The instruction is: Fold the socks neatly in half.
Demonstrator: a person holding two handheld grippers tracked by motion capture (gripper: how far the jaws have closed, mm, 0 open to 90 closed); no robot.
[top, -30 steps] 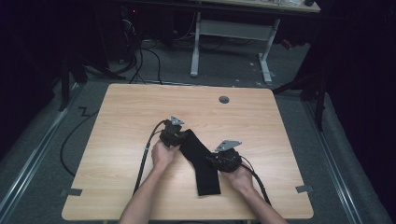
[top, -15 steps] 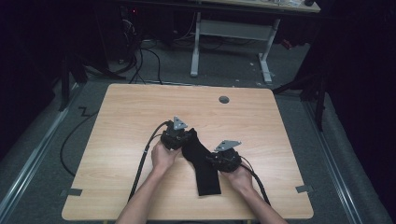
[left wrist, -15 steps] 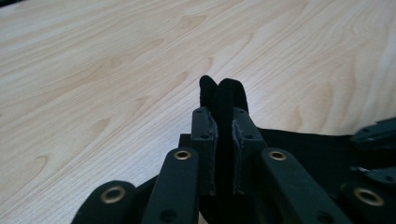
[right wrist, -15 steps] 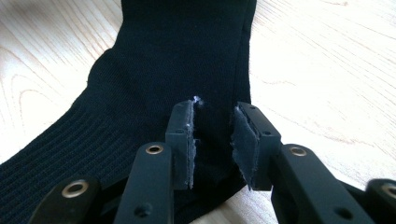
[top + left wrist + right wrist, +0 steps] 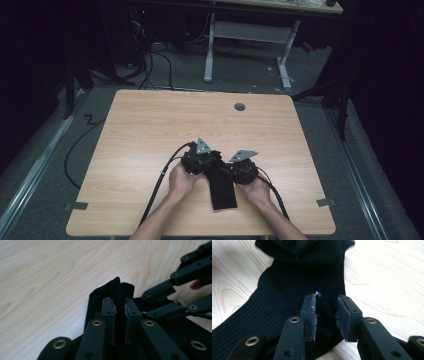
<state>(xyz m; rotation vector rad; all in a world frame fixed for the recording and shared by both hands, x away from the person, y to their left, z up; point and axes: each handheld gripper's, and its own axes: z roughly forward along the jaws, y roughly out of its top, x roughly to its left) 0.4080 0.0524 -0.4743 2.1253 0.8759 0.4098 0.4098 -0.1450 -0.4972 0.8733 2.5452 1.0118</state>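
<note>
Left gripper (image 5: 119, 322) pinching black ribbed sock (image 5: 294, 287)

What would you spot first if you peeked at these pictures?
A long black ribbed fabric sock lies near the front edge of the light wooden table, right between the person's two hands. The left tongs pinch a raised fold of the sock, while the right tongs stand over its edge with fabric between their jaws. Behind the table, the room is dark.
</note>
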